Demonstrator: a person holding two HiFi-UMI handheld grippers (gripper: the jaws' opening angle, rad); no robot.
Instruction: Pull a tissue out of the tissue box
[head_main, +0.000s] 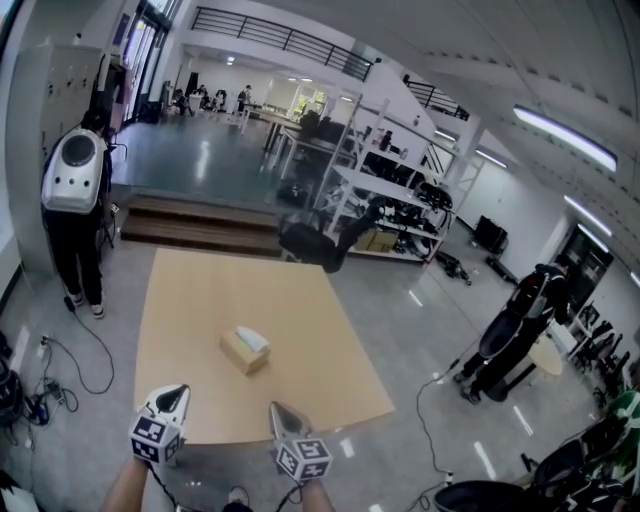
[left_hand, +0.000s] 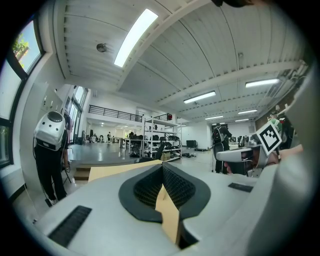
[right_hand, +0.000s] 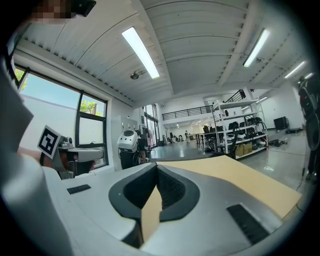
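Note:
A tan tissue box (head_main: 245, 350) with a pale tissue showing at its top sits near the middle of the light wooden table (head_main: 300, 300). Both grippers hover at the table's near edge, short of the box. My left gripper (head_main: 174, 393) points toward the box from its lower left, and my right gripper (head_main: 278, 409) from just below it. In the left gripper view the jaws (left_hand: 162, 168) meet at their tips with nothing between them. The right gripper (right_hand: 156, 168) stands the same way, shut and empty. The box is hidden in both gripper views.
A person with a white backpack (head_main: 72, 180) stands left of the table. A black chair (head_main: 315, 243) sits past the far edge, before metal shelves (head_main: 385, 195). Cables (head_main: 60, 365) trail on the floor at left. A black machine (head_main: 510, 330) stands at right.

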